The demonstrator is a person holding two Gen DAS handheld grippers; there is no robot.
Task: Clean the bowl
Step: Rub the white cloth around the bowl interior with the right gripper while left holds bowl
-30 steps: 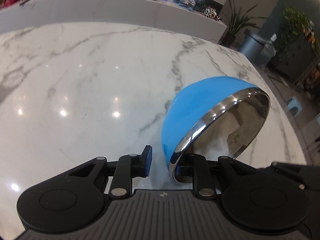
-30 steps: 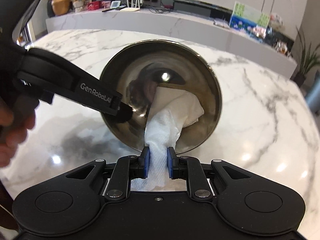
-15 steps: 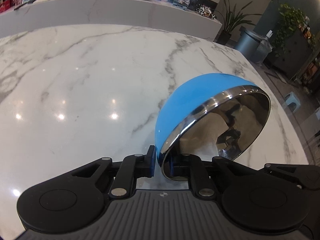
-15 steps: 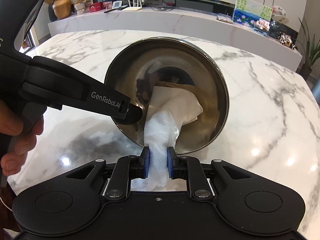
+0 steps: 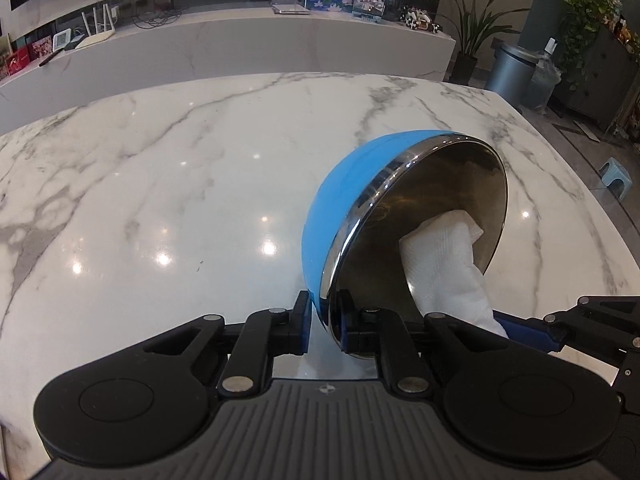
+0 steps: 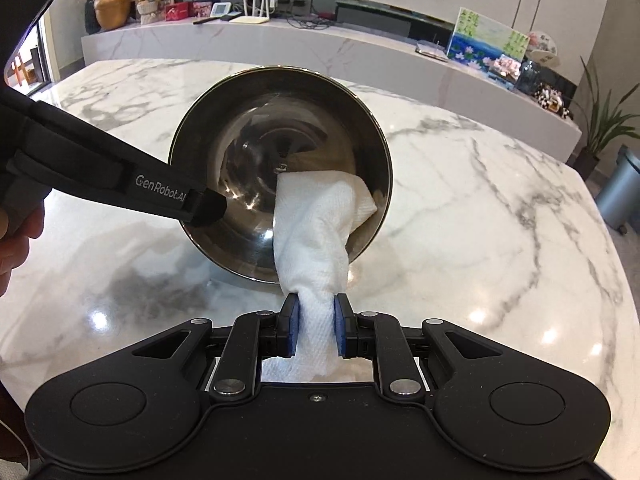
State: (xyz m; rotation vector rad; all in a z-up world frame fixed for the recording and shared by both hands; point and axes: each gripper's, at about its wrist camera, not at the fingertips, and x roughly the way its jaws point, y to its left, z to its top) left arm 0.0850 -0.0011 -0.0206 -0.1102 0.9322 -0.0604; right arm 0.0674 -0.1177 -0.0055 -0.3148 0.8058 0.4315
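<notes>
A bowl (image 5: 352, 204), blue outside and shiny steel inside, is tilted on its side above the marble table (image 5: 160, 184). My left gripper (image 5: 324, 322) is shut on its rim at the lower edge. In the right wrist view the bowl's steel inside (image 6: 256, 168) faces me, and the left gripper (image 6: 208, 208) grips its left rim. My right gripper (image 6: 314, 326) is shut on a white paper towel (image 6: 316, 224) whose far end presses inside the bowl at the lower right. The towel also shows in the left wrist view (image 5: 444, 256), where the right gripper (image 5: 532, 330) is at the right edge.
A long marble counter (image 6: 320, 52) with pictures, a router and small items runs behind the table. A grey bin (image 5: 514, 70) and potted plants (image 5: 472, 36) stand on the floor past the table's right edge. A hand (image 6: 16, 232) holds the left gripper.
My left gripper closed onto the bowl's rim and turned the bowl more upright. The towel shifted toward the bowl's lower right inside.
</notes>
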